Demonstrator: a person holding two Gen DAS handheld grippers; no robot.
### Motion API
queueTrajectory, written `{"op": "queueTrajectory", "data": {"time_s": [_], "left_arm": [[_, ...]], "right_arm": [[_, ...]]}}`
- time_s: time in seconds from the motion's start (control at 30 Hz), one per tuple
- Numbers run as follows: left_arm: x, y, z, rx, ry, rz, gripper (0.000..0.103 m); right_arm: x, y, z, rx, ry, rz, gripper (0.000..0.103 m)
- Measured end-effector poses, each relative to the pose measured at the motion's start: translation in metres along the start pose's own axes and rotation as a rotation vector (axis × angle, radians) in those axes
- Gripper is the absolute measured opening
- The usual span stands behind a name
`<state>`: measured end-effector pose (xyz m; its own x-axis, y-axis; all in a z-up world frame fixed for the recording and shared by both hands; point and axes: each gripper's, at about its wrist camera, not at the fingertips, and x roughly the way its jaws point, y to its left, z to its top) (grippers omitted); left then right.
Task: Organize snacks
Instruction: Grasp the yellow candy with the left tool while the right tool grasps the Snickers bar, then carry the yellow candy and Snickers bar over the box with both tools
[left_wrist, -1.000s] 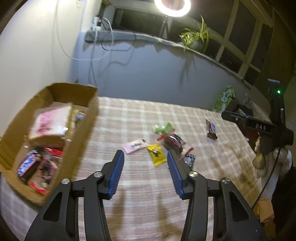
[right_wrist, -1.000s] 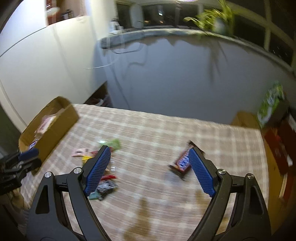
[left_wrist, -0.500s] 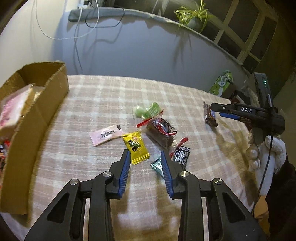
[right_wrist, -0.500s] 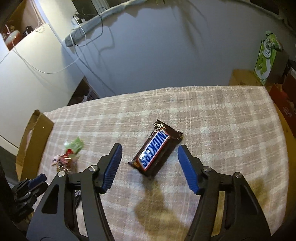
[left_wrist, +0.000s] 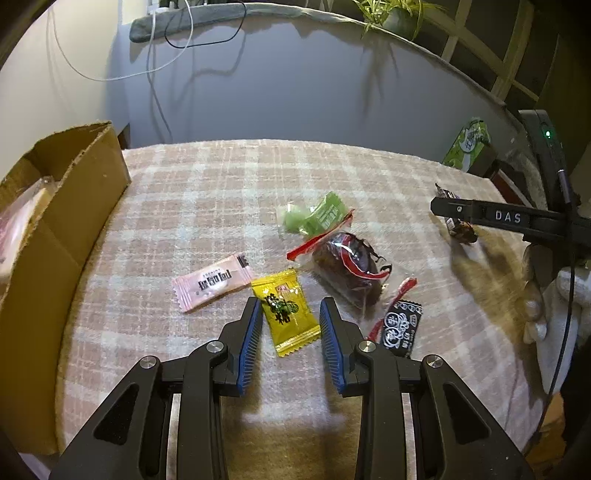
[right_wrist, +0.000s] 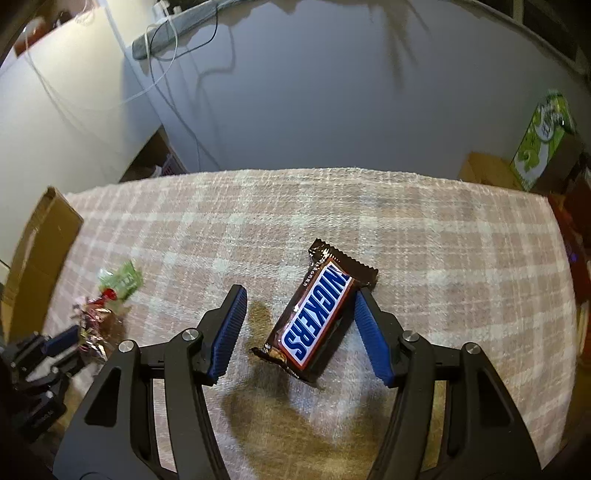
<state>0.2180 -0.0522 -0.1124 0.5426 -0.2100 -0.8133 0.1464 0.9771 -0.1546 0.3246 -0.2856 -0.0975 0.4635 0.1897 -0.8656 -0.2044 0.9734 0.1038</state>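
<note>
We find the left gripper (left_wrist: 290, 314) with its jaws apart astride the yellow candy packet (left_wrist: 285, 311), which lies flat on the checked tablecloth (left_wrist: 207, 206) with its long axis running roughly along the fingers. The right gripper (right_wrist: 297, 314) stands apart around the chocolate bar (right_wrist: 316, 319), which lies diagonally, its far end against the right-hand pad. The cardboard box (left_wrist: 70, 206), well left of both, holds pink-wrapped packets; other contents are hidden.
</note>
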Motion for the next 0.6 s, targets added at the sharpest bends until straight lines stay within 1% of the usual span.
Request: {"op": "queueTrajectory", "data": {"time_s": [0.03,0.07,0.1,0.17,0.2,0.23,0.27,0.4,0.6], "left_arm": [[0.001,0.0,0.001,0.005,-0.001,0.007,0.027],[0.001,0.0,0.001,0.007,-0.004,0.013,0.025],[0.001,0.001,0.001,0.008,-0.007,0.016,0.023],[0.001,0.001,0.001,0.012,-0.01,0.018,0.022],[0.001,0.0,0.0,0.019,-0.013,0.022,0.021],[0.001,-0.001,0.0,0.023,-0.016,0.025,0.021],[0.001,-0.002,0.0,0.026,-0.019,0.028,0.021],[-0.001,-0.002,-0.003,0.014,-0.028,0.014,0.02],[-0.02,0.007,-0.01,-0.005,-0.058,0.0,0.02]], "right_arm": [[0.001,0.004,0.0,-0.024,-0.001,-0.02,0.06],[0.002,0.006,0.0,-0.039,0.0,-0.033,0.054],[0.002,0.009,0.0,-0.059,0.001,-0.053,0.051],[0.002,0.011,0.0,-0.087,0.003,-0.075,0.041],[0.002,0.011,-0.001,-0.097,0.002,-0.08,0.039],[0.001,0.011,-0.001,-0.1,0.002,-0.078,0.033],[0.0,0.01,-0.001,-0.1,0.003,-0.079,0.03],[-0.004,0.006,-0.006,-0.091,-0.004,-0.068,0.03],[-0.021,0.002,-0.025,-0.066,-0.033,-0.029,0.03]]}}
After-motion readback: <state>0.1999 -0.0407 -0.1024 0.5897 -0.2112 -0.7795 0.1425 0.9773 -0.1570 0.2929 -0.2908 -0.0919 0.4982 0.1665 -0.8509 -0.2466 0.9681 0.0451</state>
